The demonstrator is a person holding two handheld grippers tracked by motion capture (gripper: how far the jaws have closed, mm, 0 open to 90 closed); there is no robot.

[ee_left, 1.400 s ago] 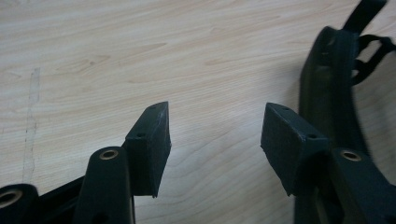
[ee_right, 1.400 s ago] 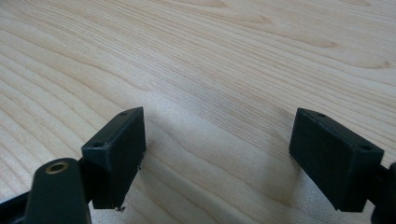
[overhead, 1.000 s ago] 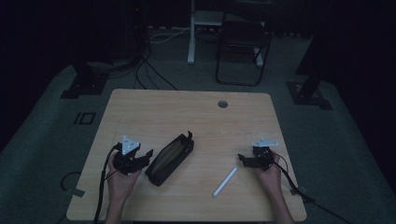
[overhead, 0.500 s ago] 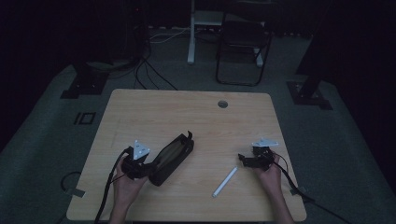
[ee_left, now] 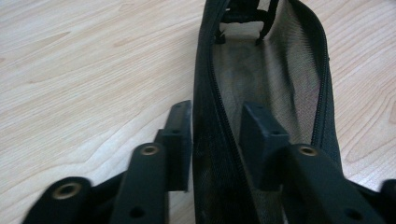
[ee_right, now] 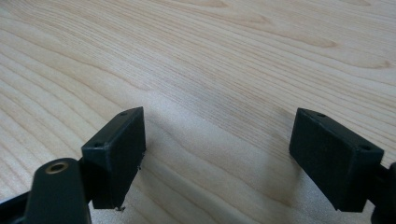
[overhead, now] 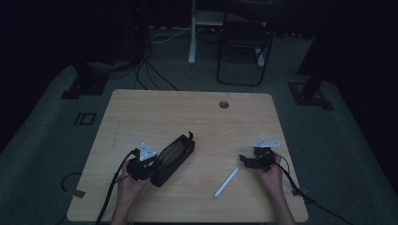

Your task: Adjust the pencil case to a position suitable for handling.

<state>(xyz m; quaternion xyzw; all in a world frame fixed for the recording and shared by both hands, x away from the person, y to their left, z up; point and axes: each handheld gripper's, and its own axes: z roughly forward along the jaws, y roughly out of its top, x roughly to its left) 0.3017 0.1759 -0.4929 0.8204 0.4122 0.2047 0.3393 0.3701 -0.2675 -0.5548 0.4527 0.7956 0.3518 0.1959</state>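
Dim room, pale wooden worktop (overhead: pixel 141 112). Near its front left lies a black zip pouch (overhead: pixel 172 158), unzipped, mesh lining showing. The left hand-held gripper (ee_left: pixel 212 140) straddles 1 zippered side wall, 1 jaw outside, 1 inside; its jaws have just been closing and seem to pinch the fabric, though contact is hard to confirm. The right hand-held gripper (ee_right: pixel 217 158) rests spread over bare wood near a white pen-like stick (overhead: pixel 225 183). Soft and light, the pouch will sag, so the stiffer zip edge is the better hold.
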